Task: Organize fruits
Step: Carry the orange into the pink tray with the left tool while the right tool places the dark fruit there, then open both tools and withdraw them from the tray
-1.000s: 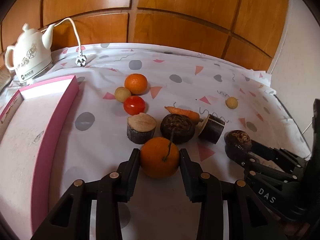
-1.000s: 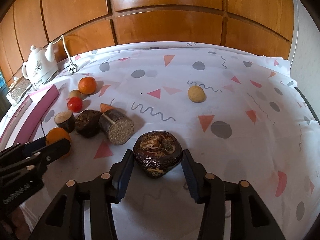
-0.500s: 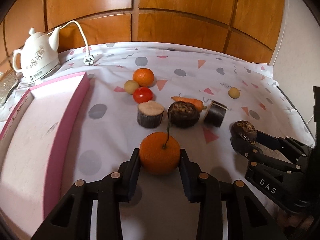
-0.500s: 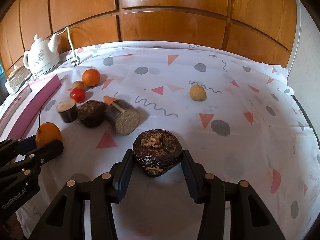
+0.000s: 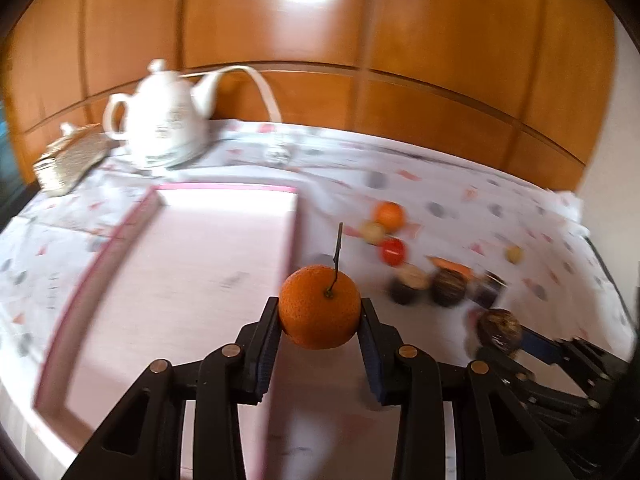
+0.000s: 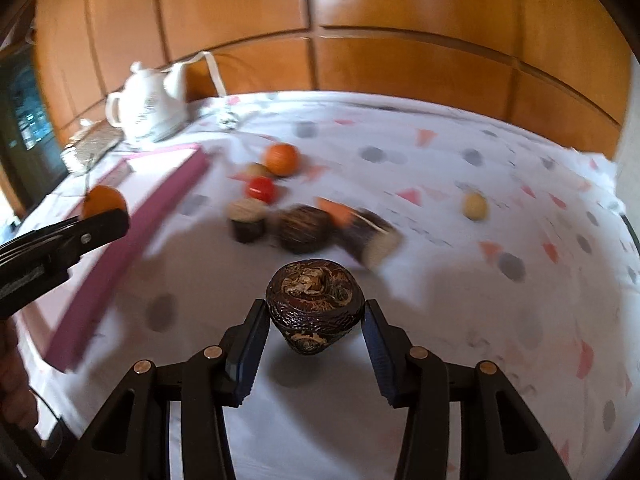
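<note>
Wooden panelled walls (image 5: 440,40) back a table spread with a white cloth (image 6: 480,320) printed with grey dots and pink triangles. At the far left of the table stands a white teapot (image 5: 160,124) with a white cord arching from behind it, and a woven basket (image 5: 68,160) sits just left of the pot.

Near the teapot lies a shallow pink tray (image 5: 224,192) with raised rims; nothing shows on the bare part of its floor.

Grasped between both pads of the left gripper (image 5: 319,320) is an orange with a stem (image 5: 319,308), lifted clear of the table and poised above the tray's right rim. The right gripper (image 6: 315,320) is clamped on a dark knobbly fruit (image 6: 315,300), which hangs above the cloth to the right of the tray.

Loose on the cloth, right of the tray, sits a blurred cluster: a second orange (image 6: 281,159) farthest back, a pale round fruit (image 6: 258,170) just beside it, a red tomato (image 6: 261,189), then a row of a cut dark piece with a pale top (image 6: 247,220), a dark round fruit (image 6: 302,228), a carrot (image 6: 336,208) and another cut dark piece (image 6: 372,240). A small yellowish fruit (image 6: 475,206) lies well apart on the right.
</note>
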`<state>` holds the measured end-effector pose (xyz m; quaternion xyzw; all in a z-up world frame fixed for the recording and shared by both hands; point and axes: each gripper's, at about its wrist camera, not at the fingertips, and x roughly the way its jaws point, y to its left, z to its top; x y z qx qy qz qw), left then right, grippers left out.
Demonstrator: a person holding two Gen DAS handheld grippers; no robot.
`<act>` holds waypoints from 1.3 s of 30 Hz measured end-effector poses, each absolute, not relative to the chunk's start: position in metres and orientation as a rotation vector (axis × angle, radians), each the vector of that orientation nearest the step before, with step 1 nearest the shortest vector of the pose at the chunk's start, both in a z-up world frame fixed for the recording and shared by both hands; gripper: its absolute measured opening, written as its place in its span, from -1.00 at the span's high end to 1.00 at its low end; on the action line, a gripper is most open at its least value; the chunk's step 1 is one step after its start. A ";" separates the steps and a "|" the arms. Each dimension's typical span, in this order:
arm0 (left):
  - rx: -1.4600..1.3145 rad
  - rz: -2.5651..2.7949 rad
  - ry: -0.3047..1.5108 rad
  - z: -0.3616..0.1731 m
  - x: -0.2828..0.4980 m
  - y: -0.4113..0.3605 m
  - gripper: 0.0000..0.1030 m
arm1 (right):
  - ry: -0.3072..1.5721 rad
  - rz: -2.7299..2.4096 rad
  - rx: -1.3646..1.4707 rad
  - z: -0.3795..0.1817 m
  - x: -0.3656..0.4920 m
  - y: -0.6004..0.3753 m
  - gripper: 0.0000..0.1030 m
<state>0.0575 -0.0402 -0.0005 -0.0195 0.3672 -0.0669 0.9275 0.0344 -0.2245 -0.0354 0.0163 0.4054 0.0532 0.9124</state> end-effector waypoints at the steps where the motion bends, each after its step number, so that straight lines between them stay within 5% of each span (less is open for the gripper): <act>1: -0.042 -0.111 0.752 0.001 0.059 -0.032 0.27 | 0.829 0.136 0.027 -0.031 0.037 -0.217 0.07; 23: -0.168 0.173 0.790 -0.012 0.062 0.079 0.22 | 0.815 0.466 0.031 0.013 0.109 -0.084 0.06; 27: -0.170 0.184 0.767 -0.008 0.058 0.081 -0.09 | 0.806 0.475 0.022 0.017 0.117 -0.067 0.04; 39: -0.174 0.150 0.732 0.004 0.046 0.071 -0.18 | 0.803 0.429 0.078 0.014 0.094 -0.087 0.03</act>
